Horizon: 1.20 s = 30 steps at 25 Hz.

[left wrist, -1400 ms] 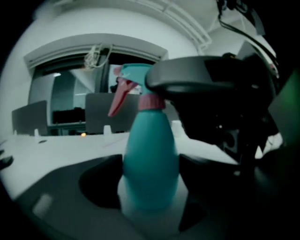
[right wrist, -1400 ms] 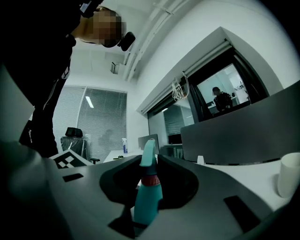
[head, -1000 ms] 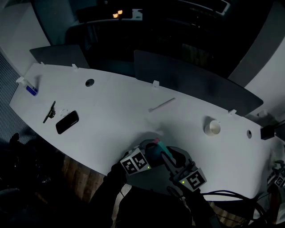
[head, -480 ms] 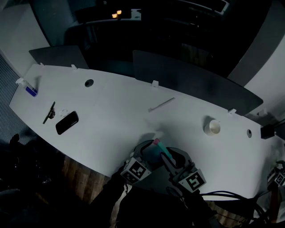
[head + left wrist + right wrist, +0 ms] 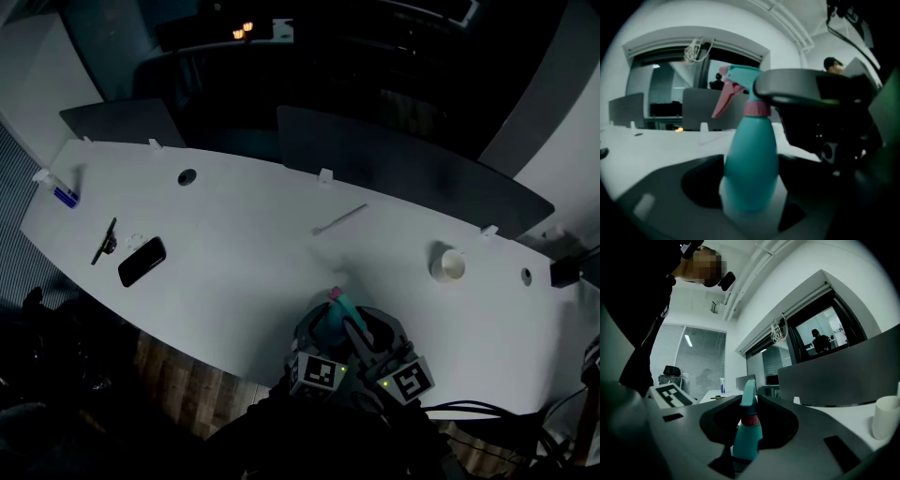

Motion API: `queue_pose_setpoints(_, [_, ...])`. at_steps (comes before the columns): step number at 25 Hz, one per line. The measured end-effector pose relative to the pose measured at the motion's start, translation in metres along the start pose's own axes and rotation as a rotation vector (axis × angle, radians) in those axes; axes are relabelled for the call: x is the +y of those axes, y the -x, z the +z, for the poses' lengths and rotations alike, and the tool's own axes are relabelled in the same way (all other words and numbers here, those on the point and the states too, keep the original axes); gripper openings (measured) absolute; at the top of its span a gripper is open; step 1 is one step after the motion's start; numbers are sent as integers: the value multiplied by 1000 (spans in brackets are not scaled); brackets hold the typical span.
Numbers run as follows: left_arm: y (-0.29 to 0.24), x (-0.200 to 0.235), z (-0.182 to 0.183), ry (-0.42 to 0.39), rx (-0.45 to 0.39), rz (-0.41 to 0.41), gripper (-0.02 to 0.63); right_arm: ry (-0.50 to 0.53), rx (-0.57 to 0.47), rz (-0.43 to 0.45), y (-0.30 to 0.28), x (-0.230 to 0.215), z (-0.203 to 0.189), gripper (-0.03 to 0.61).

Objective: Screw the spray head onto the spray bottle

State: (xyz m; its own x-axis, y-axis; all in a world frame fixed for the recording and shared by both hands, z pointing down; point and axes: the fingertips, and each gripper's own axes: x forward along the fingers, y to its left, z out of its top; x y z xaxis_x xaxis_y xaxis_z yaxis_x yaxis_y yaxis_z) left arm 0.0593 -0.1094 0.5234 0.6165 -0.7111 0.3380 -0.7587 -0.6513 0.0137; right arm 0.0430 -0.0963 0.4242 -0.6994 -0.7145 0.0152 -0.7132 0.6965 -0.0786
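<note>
The teal spray bottle (image 5: 337, 317) stands upright near the table's front edge, with its spray head (image 5: 740, 77) and pink trigger and collar on top. My left gripper (image 5: 323, 339) reaches in from the near side. The bottle's body (image 5: 751, 164) stands between its jaws with a gap on each side, and those jaws are closing. My right gripper (image 5: 352, 330) comes in from the right and is shut up at the spray head (image 5: 749, 394); one grey jaw lies against the head's rear in the left gripper view.
A black phone (image 5: 142, 259) and a small dark tool (image 5: 103, 238) lie at the table's left. A white stick (image 5: 340, 220) lies mid-table and a white cup (image 5: 449, 266) stands at the right. Grey dividers (image 5: 394, 164) line the far edge. Cables trail at the near right.
My left gripper has swung from the bottle's left side round to its near side, its marker cube moving right and toward me. The right gripper and the bottle have stayed put.
</note>
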Motion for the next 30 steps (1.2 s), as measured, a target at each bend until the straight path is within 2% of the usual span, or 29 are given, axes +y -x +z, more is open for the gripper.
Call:
queue_pose_setpoints(1, [0,0,-2,-17,7,61,364,-2,-5,-8,0,0,0,97])
queue_pose_setpoints(2, [-1,-1,-4,-57,15,88,368,-4,-13,-13,-1,0,1,97])
queue_pose_setpoints(3, [-1,-3,-6,-107,19,72,376,-10,-18,-16,0,0,2,97])
queue_pose_setpoints(4, [0,-5,-8,-148,15,16,383,-15,-16,-16,0,0,1,97])
queue_pose_setpoints(6, [2,-6,-4,-188,-4,-170,390,-12,4,6,1,1,0,97])
queue_pose_setpoints(7, [2,-5,-1,-191,0,-283,415,-6,13,26,1,2,-1,97])
queue_pose_setpoints(10, [-1,-13,4,-152,90,-604,419,-3,27,72,-2,4,0,97])
queue_pose_setpoints(11, [-2,-16,4,-139,113,-669,387,-8,21,73,-2,3,0,97])
queue_pose_setpoints(12, [-3,-19,4,-131,125,-696,373,-14,13,69,-2,2,0,97])
queue_pose_setpoints(13, [-3,-19,5,-125,126,-685,371,-18,7,61,-2,1,0,97])
queue_pose_setpoints(15, [-5,-16,7,-89,100,-566,370,-11,3,42,-1,0,1,97])
queue_pose_setpoints(16, [-5,-13,9,-56,73,-468,370,-5,0,35,0,0,1,97])
queue_pose_setpoints(19, [-1,-1,11,31,-25,-105,368,-3,-7,29,0,3,0,97])
queue_pose_setpoints(20, [0,0,10,29,-38,-11,368,-7,-6,30,0,5,0,97])
queue_pose_setpoints(21, [0,-1,7,7,-36,38,369,-12,-7,32,1,5,0,97])
queue_pose_setpoints(22, [-1,-2,5,-25,-22,32,374,-14,-8,36,1,5,0,97])
queue_pose_setpoints(23, [-2,-4,3,-63,-2,-27,376,-10,-4,40,1,5,0,97])
queue_pose_setpoints(26, [1,-9,3,-185,60,-339,391,2,23,73,0,5,-1,97])
queue_pose_setpoints(28, [0,-14,7,-234,96,-506,393,1,33,102,0,4,-1,97])
queue_pose_setpoints(30, [-1,-20,9,-247,103,-561,363,6,31,121,0,4,0,97])
